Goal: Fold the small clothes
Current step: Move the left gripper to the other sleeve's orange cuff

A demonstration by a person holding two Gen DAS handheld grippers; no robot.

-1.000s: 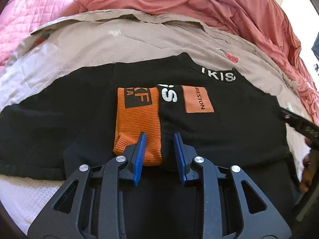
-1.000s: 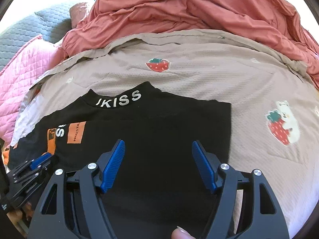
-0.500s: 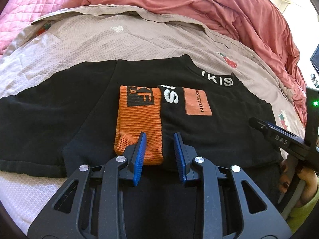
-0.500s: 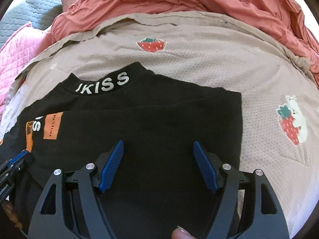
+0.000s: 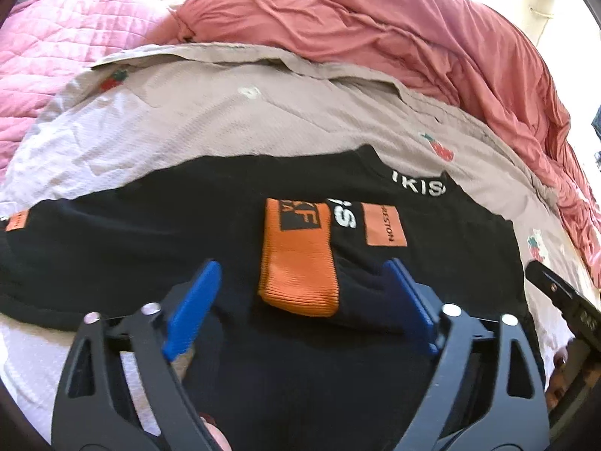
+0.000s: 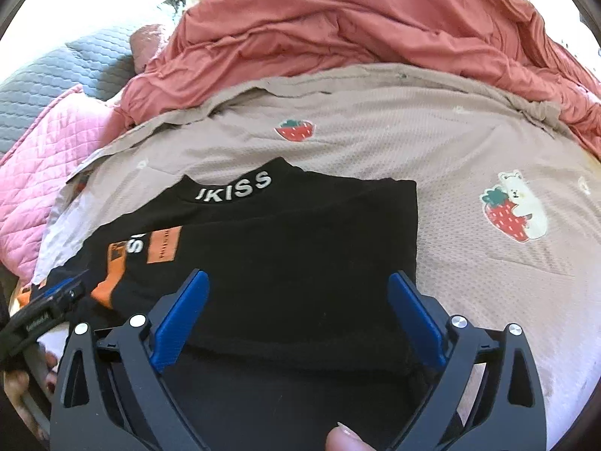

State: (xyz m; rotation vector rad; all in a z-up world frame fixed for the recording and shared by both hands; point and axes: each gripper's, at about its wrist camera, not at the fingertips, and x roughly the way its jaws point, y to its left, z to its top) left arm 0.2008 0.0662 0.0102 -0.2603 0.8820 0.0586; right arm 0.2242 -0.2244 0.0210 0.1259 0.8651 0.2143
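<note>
Setting: bed (image 5: 210, 112) under a beige strawberry-print sheet, a rumpled red duvet (image 5: 413, 37) piled behind it and a pink quilt (image 5: 56, 45) off to the left.

Left wrist view, garment: black top (image 5: 150, 248) lies flat across the sheet, one sleeve folded in over the chest so its orange cuff (image 5: 296, 270) rests on the body, collar lettering at the far edge.

Left wrist view, tool: left hand-held gripper (image 5: 300, 308) has its jaws spread wide, holding nothing, and the orange cuff sits between the blue pads, just ahead of them.

Left wrist view, neighbour: right hand-held gripper peeks in at the right edge.

Right wrist view, garment: the top's right side shows a straight folded edge against the sheet, collar up top, hem nearest the camera.

Right wrist view, tool: right hand-held gripper (image 6: 296, 315) is wide open too, empty, poised over the lower hem area.

Step in hand: looks like one sleeve is tucked in and both tools are free, between folds.

Next move: probably taking the other sleeve still stretched out to the left, or pinching the hem at both sides and carrying it up toward the collar. Either wants a clean bite on the fabric layers without dragging the tucked cuff out of place.
</note>
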